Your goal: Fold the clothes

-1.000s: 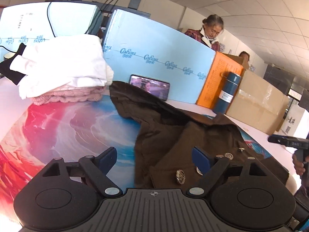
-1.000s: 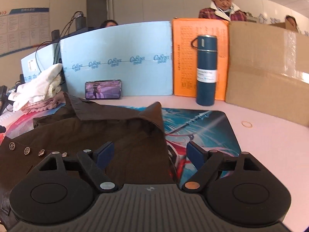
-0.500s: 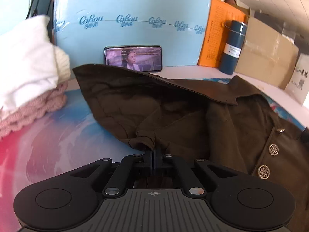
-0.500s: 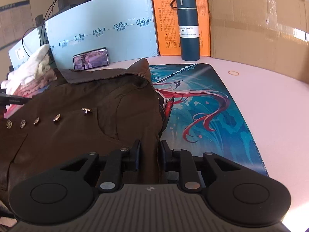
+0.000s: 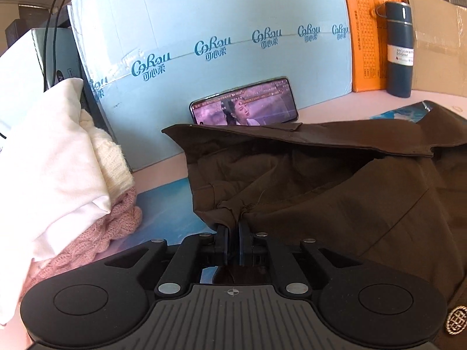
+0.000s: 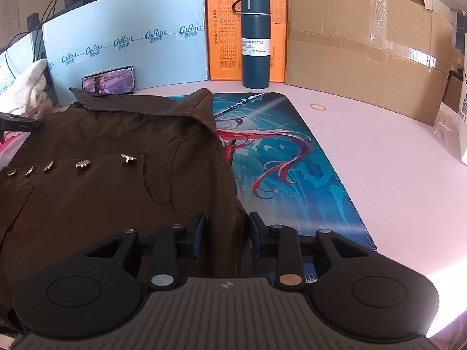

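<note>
Pretty bright daylight, both views sharp in the middle. Heavy fisheye bending with dark corners. White cloth [image 5: 43, 157] is blown out, tape on the cardboard box [image 6: 364, 43] glares, and the table [image 6: 394, 175] washes out pinkish bottom right.

Phone [image 5: 244, 105] propped vs blue board [image 5: 204, 43]; flask [image 6: 255, 40] by orange box [image 6: 221, 29].

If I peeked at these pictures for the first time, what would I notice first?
Probably the big brown jacket with shiny metal buttons, spread over the left part of a bright blue mat. The left gripper is pinching a bunch of its cloth, while the right gripper sits with jaws apart around the jacket's edge. Behind, a phone playing a video leans on a light blue board.
</note>
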Demonstrator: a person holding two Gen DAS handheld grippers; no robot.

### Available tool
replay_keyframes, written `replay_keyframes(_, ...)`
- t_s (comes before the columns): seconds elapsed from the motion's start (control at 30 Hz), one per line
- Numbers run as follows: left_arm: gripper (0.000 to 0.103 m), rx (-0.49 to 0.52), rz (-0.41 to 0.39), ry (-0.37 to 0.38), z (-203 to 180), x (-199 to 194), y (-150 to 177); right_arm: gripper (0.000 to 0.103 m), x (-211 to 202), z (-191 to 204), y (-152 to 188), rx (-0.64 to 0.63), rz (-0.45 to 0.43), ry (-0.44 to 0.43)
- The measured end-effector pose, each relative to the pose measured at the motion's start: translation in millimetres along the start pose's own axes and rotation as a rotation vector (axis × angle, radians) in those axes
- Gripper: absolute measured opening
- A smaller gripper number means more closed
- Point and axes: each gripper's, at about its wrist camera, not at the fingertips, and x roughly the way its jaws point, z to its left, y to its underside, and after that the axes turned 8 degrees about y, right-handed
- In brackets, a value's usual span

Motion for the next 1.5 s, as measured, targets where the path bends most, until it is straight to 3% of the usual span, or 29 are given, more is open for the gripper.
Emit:
replay_keyframes(0.03,0.044,-0.012,-0.027,0.002,0,-11,0,0.042,-2,-2,-6,0.011,-0.016,-0.006)
replay_keyframes(0.1,0.069,-0.039,-0.093,0.05,-7,-36,8,0.043,-6,-3,-18,0.02,-0.055,-0.017)
replay_keyframes(0.13,0.075,-0.049,-0.118,0.091,-12,-48,12,0.045,-7,3,-26,-0.004,-0.087,-0.024)
replay_keyframes(0.23,0.076,0.021,-0.116,0.194,-41,-66,24,0.055,-1,41,-53,-0.124,-0.151,-0.103)
replay_keyframes(0.33,0.076,0.171,-0.066,0.205,-76,-70,35,0.072,20,93,-78,-0.29,-0.169,-0.218)
replay_keyframes(0.43,0.076,0.219,-0.038,0.239,-92,-72,44,0.073,57,141,-99,-0.451,-0.114,-0.292)
replay_keyframes(0.67,0.078,0.146,0.007,0.268,-84,-64,56,0.07,123,216,-123,-0.614,-0.083,-0.305)
replay_keyframes(0.73,0.081,0.114,0.007,0.274,-82,-64,58,0.065,138,227,-126,-0.665,-0.092,-0.274)
replay_keyframes(0.8,0.085,0.088,0.002,0.276,-78,-62,60,0.044,151,230,-132,-0.676,-0.084,-0.253)
replay_keyframes(0.9,0.087,0.043,0.005,0.297,-72,-60,63,0.035,161,228,-142,-0.66,-0.086,-0.268)
replay_keyframes(0.93,0.088,0.038,0.008,0.3,-71,-60,63,0.029,162,229,-144,-0.659,-0.094,-0.272)
replay_keyframes(1.0,0.09,0.027,0.012,0.306,-69,-60,62,0.006,164,231,-148,-0.665,-0.106,-0.286)
replay_keyframes(1.17,0.091,-0.004,0.017,0.331,-63,-60,61,0.004,142,223,-153,-0.683,-0.199,-0.315)
replay_keyframes(1.33,0.091,-0.23,-0.148,0.514,-41,-68,37,0.004,94,199,-162,-0.666,-0.367,-0.301)
replay_keyframes(1.5,0.091,-0.598,-0.33,0.637,8,-61,57,0.004,43,177,-150,-0.735,-0.499,-0.276)
